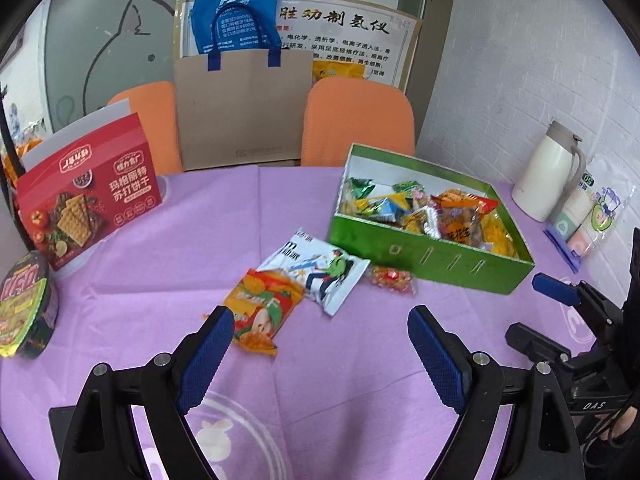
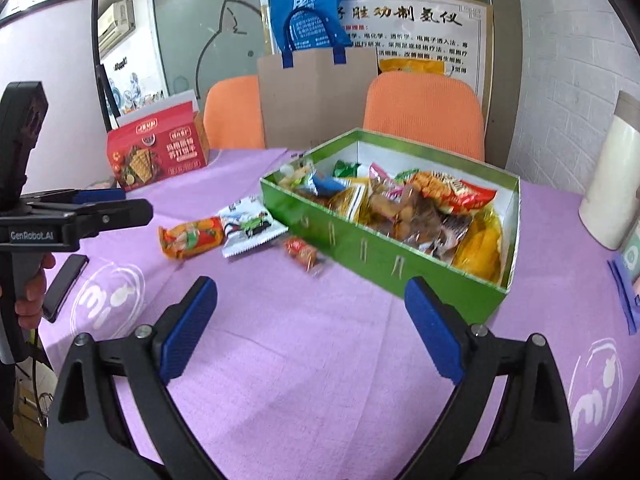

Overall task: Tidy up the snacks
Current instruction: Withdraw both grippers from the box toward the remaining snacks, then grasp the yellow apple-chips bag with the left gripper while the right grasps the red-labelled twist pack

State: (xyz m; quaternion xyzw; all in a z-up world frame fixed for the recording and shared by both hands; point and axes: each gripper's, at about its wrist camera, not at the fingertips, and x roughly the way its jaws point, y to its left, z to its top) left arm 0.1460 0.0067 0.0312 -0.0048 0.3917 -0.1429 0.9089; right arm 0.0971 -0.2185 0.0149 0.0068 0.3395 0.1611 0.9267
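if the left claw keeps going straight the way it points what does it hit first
Probably the orange snack packet, lying just ahead of the open left claw near its left finger; the white packet sits right behind it. Depth is uncertain through the fisheye.

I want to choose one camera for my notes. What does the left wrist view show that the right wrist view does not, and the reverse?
Only the left wrist view shows the instant noodle bowl and the whole white thermos. Only the right wrist view shows the dark phone and the air conditioner. Both show the green box, the three loose snack packets and the red cracker box.
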